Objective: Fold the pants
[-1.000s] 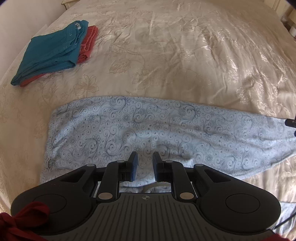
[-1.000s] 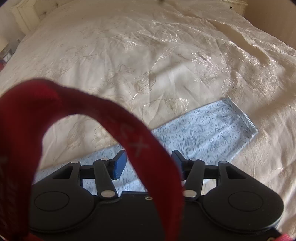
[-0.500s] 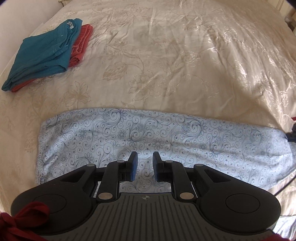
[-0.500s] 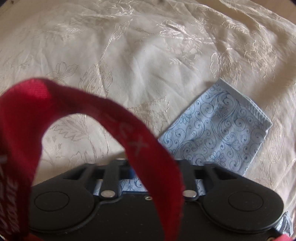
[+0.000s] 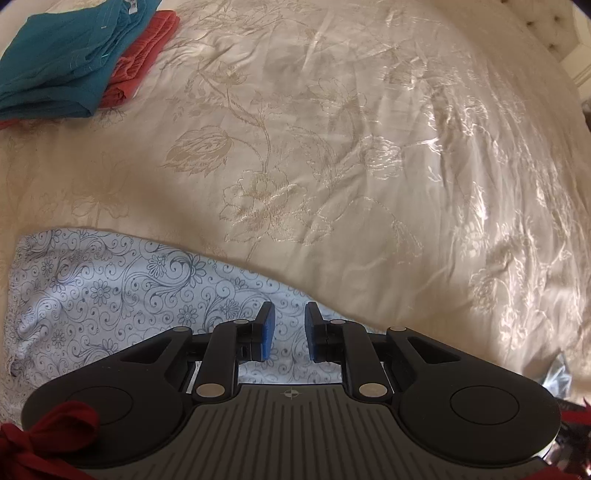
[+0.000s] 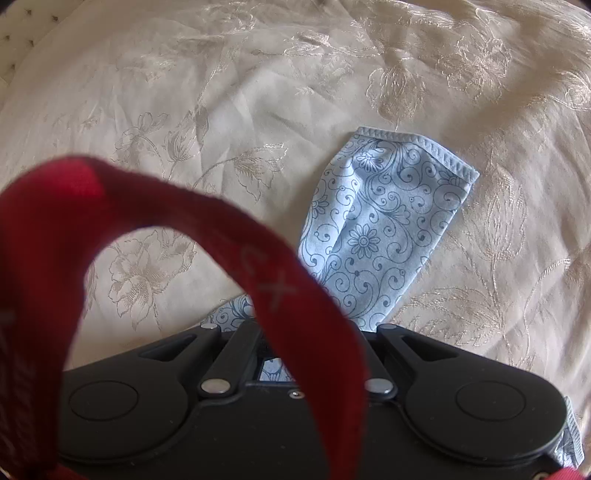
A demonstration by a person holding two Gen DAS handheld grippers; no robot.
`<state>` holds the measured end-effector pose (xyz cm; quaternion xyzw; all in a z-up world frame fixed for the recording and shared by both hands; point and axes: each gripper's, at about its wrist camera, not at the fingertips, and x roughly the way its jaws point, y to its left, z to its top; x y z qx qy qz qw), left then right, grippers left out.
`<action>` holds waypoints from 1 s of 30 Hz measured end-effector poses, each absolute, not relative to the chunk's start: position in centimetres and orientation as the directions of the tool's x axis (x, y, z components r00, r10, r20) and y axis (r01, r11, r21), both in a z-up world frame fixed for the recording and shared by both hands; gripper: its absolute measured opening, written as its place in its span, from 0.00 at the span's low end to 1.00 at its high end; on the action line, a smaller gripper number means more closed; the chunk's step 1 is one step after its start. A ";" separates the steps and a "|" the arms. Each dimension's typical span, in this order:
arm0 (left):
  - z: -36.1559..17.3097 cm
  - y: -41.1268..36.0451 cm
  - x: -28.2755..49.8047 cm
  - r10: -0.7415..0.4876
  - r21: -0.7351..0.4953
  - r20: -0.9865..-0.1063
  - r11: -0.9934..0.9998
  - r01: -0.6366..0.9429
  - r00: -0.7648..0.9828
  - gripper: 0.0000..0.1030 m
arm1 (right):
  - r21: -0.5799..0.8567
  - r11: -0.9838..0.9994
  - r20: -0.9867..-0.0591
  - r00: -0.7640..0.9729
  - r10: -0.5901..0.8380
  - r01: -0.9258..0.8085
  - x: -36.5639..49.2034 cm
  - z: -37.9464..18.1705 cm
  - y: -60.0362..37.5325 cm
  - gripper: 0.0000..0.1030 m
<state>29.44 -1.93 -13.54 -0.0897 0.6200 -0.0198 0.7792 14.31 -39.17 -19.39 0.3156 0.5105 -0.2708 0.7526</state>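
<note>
Light blue pants [image 5: 103, 295] with a dark swirl-and-flower print lie on a cream embroidered bedspread [image 5: 332, 147]. My left gripper [image 5: 287, 314] hangs over their far edge with its blue pads a small gap apart and nothing pinched; the cloth shows beneath. In the right wrist view the hemmed leg end [image 6: 380, 229] runs bunched down into my right gripper [image 6: 303, 328], which is shut on it. A red strap [image 6: 184, 210] hides those fingertips.
A folded teal garment [image 5: 62, 62] lies on a coral one [image 5: 147, 48] at the far left of the bed. A tufted headboard [image 5: 546, 33] shows at the far right. Bare bedspread stretches beyond the pants.
My right gripper came down and shut on the leg end, which has since bunched and turned. The left gripper dropped closer and rolled; the pants no longer stretch across to the right of its view.
</note>
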 end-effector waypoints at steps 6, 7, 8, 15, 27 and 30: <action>-14.8 -1.0 31.3 -0.191 -0.228 -0.960 0.957 -0.180 0.203 0.16 | 0.203 0.652 -0.937 0.338 -0.086 0.730 14.3 -19.6 -39.4 0.05; -15.0 -1.0 31.5 -0.190 -0.227 -0.962 0.955 -0.188 0.196 0.16 | 0.205 0.651 -0.937 0.339 -0.086 0.731 14.2 -19.7 -39.4 0.05; -15.3 -1.0 31.7 -0.191 -0.227 -0.963 0.954 -0.195 0.189 0.16 | 0.207 0.649 -0.936 0.340 -0.086 0.732 14.1 -19.7 -39.4 0.05; -16.7 -1.6 31.8 -0.170 -0.197 -0.975 0.958 -0.206 0.144 0.16 | 0.206 0.646 -0.938 0.337 -0.085 0.735 14.0 -20.2 -39.6 0.05; -16.7 -2.4 33.2 -0.094 -0.134 -0.982 0.959 -0.251 0.165 0.25 | 0.212 0.647 -0.937 0.340 -0.078 0.733 14.0 -20.6 -39.6 0.05; -17.9 -2.4 33.6 -0.083 -0.106 -0.992 0.959 -0.264 0.098 0.26 | 0.212 0.646 -0.938 0.339 -0.077 0.733 14.1 -20.8 -39.5 0.05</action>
